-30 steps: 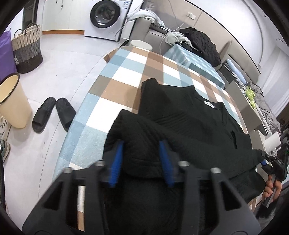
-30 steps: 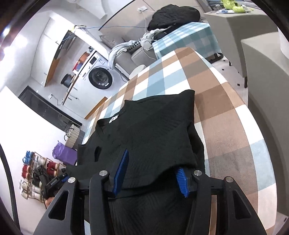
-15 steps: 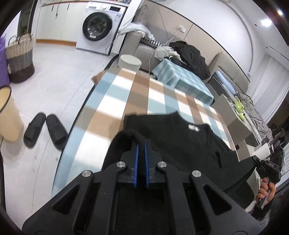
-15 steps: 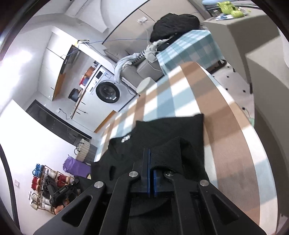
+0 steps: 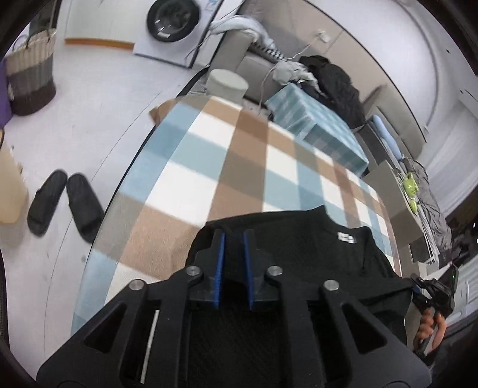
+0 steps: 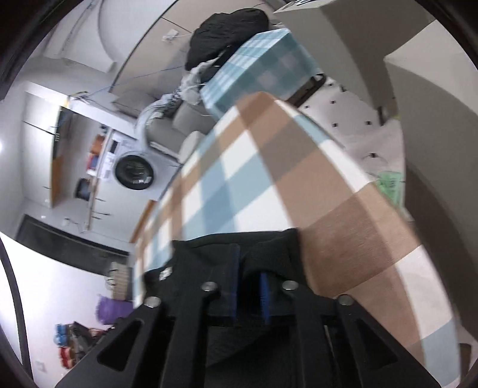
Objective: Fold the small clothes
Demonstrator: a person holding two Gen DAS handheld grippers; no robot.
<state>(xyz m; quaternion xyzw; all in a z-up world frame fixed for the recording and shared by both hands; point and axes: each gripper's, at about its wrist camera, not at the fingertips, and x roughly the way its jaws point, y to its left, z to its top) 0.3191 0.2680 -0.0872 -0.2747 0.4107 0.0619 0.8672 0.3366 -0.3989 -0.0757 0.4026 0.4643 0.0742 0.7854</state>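
Observation:
A black knit garment with a white neck label lies on the checked table. My left gripper sits over the garment's near left edge. Its jaws are opening, with a narrow gap between the blue pads and black cloth in that gap. In the right wrist view, my right gripper is at the near right edge of the garment. Its jaws are also opening, and a fold of cloth bulges between the pads. The left wrist view shows the right gripper held by a hand.
Black slippers, a woven basket and a tan bin stand on the floor to the left. Behind the table are a round white stool, a smaller checked table with dark clothes, and a washing machine.
Both grippers closed on the garment's folded edge and drew back toward the near side with it, baring more table beyond. Both pairs of jaws have now parted slightly.

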